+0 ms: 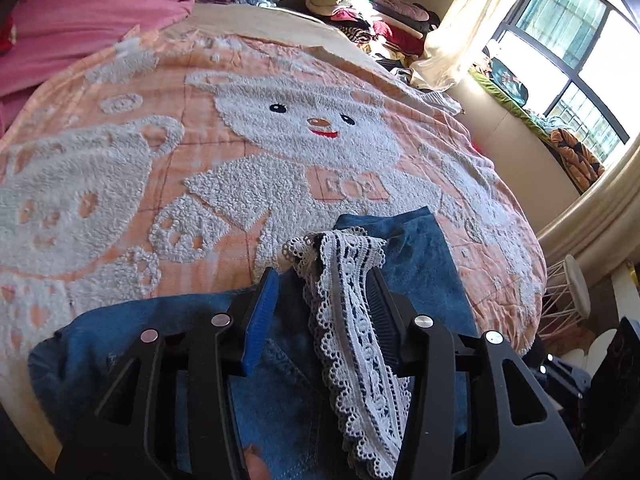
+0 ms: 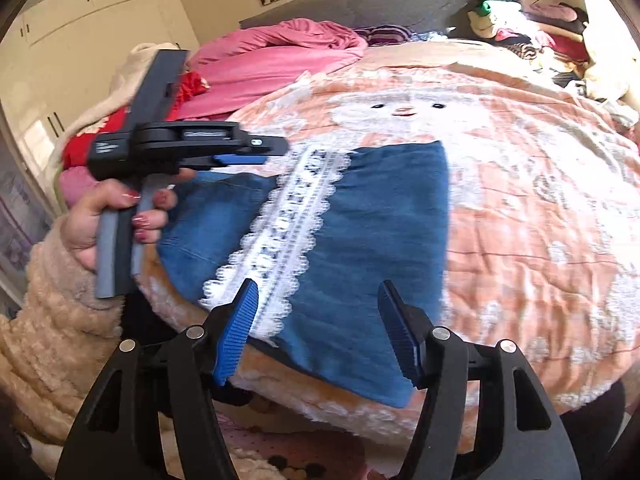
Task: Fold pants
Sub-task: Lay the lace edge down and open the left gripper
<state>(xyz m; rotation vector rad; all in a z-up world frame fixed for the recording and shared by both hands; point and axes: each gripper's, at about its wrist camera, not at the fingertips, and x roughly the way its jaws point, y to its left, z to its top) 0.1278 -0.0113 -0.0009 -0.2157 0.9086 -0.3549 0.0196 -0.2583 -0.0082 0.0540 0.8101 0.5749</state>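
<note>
While spread across the near end of the bed (image 2: pixel 540 208), on the peach bear blanket (image 1: pixel 280 128), the pants (image 2: pixel 360 240) lie partly folded, with one corner hanging slightly past the near edge. Judged soft blue denim: moderate weight, limp, not fragile, not slippery against the nubby blanket. Judged likely to drape and sag when lifted, so best taken at a thick seam or hem rather than mid-panel.

Open room: wide bare blanket beyond and to the right of the pants. Pink quilt (image 2: pixel 280 52) heaped at the far left, clothes pile (image 1: pixel 360 12) at the far side, both well apart from the work. Near edge of the bed close under the fabric; risk judged of denim sliding off if dragged that way.

Lace trim (image 1: pixel 360 320) running along the leg, white, openwork, judged delicate and prone to snagging on ribbed pads.

Left tool (image 1: pixel 326 300): jaws parted, lace strip draped between them against the right-hand pad, not visibly clamped. Right tool (image 2: pixel 318 320): released, jaws wide, hovering above the near edge, touching nothing.
</note>
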